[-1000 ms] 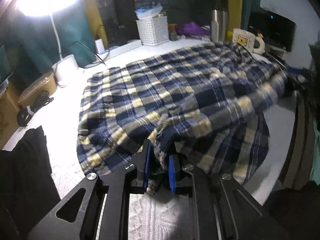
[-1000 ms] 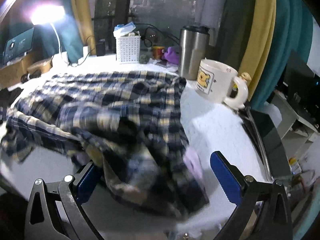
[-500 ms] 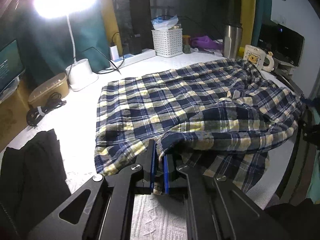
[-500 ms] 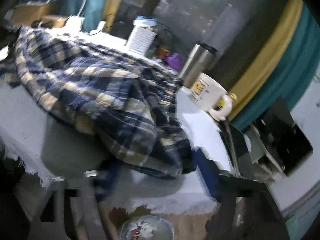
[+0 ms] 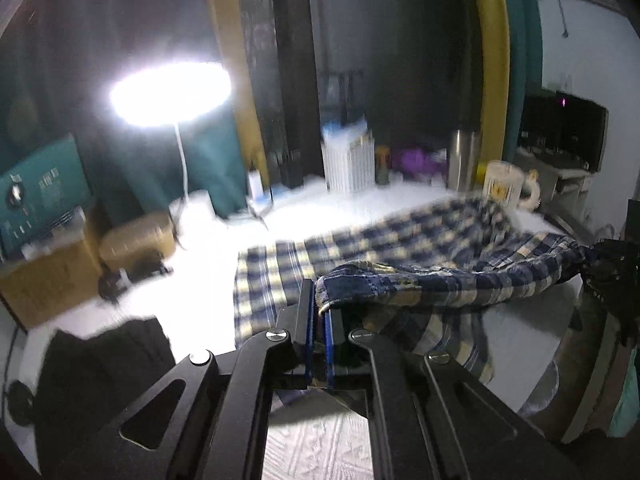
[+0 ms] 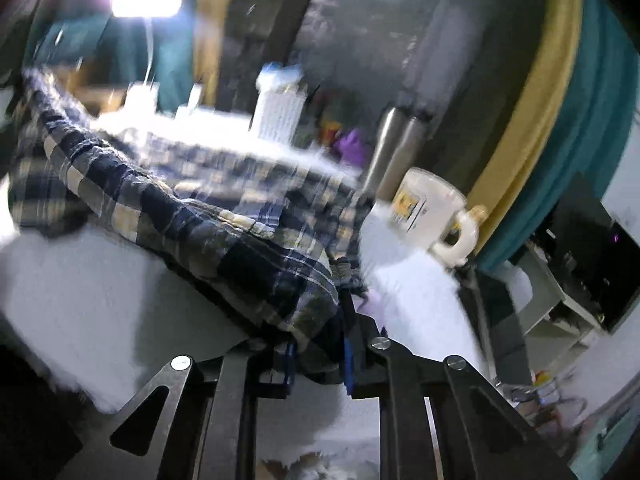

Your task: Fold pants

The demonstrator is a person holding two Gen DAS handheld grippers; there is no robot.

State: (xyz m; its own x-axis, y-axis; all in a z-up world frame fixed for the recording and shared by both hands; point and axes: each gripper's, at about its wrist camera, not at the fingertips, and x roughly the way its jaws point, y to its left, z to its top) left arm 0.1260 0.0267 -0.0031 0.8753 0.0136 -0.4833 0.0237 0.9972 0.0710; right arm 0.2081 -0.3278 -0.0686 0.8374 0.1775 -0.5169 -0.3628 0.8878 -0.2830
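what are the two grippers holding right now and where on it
Both hold the plaid pants: the left gripper pinches a hemmed edge, and the right gripper, jaws just closing, clamps a bunched corner.

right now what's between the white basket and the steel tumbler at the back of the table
In the left wrist view, a small orange-topped jar and a purple bundle sit between the white basket and the steel tumbler; both are blurred.

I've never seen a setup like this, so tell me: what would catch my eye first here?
The plaid pants, stretched in the middle and lifted off the white table between the left gripper and the right gripper, each clamped on an edge; the right's jaws have just been closing. Next, the glaring lamp at back left, and the cream mug beside the pants.
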